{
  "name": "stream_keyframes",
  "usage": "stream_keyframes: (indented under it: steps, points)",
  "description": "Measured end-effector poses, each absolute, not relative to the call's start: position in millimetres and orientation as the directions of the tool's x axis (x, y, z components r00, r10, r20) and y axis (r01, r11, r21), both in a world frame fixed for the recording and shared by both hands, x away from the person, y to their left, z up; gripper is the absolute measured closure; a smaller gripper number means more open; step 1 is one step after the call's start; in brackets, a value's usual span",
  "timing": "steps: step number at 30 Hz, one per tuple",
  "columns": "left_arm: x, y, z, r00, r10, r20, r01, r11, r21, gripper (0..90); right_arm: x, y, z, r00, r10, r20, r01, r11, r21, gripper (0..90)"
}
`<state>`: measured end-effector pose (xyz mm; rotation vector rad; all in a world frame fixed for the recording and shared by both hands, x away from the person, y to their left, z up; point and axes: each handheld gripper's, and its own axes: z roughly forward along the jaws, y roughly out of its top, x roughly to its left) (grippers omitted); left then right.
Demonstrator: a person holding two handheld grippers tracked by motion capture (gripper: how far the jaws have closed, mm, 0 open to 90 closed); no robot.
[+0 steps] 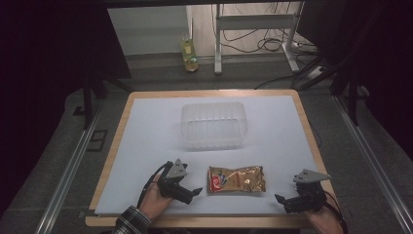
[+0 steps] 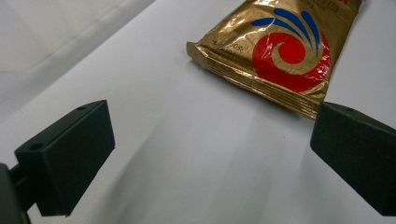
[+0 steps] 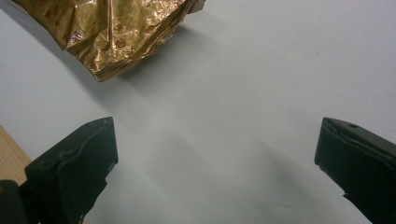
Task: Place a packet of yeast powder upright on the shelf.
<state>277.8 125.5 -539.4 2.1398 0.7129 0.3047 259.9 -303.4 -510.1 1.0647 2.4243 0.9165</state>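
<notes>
The gold packet (image 1: 236, 179) lies flat on the white sheet (image 1: 146, 141) near the table's (image 1: 117, 141) front edge, and serves as the landmark here. Left of it, just beside its short end, the left gripper (image 1: 194, 191) rests low in a hand (image 1: 155, 201), jaws spread wide and empty, pointing at the packet. Behind the packet, well apart, stands a clear plastic tub (image 1: 213, 125); nothing lies between them. Right of the packet, a little farther off, the right gripper (image 1: 281, 199) sits near the sheet's front corner, its jaws also wide apart and holding nothing. The packet bears a red swirl with blue strokes (image 2: 292, 49); small print beside it is probably digits, too blurred to read.
</notes>
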Motion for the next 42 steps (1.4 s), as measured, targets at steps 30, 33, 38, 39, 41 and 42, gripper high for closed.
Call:
stream_keyframes:
  steps: [30,33,38,39,41,42]
  points:
    - [274,108,-523,0.841,0.540,-0.041,0.355,-0.492,0.795,35.6,260,-301,-511,-0.667,0.744,-0.045,0.528,0.514,0.676,0.0]
    - [275,105,-522,0.850,0.525,-0.045,0.348,-0.496,0.795,44.3,260,-301,-511,-0.669,0.742,-0.042,0.525,0.512,0.680,0.0]
    - [276,98,-522,0.856,0.515,-0.045,0.342,-0.497,0.798,59.6,260,-300,-511,-0.671,0.740,-0.042,0.522,0.512,0.682,0.0]
    - [277,93,-521,0.853,0.522,-0.030,0.336,-0.504,0.795,63.2,260,-300,-511,-0.672,0.739,-0.043,0.522,0.514,0.680,0.0]
    - [277,91,-520,0.853,0.521,-0.025,0.332,-0.507,0.795,65.7,260,-300,-512,-0.672,0.739,-0.044,0.522,0.516,0.679,0.0]
    - [277,89,-520,0.853,0.521,-0.022,0.330,-0.507,0.797,68.4,260,-300,-512,-0.674,0.737,-0.044,0.521,0.517,0.679,0.0]
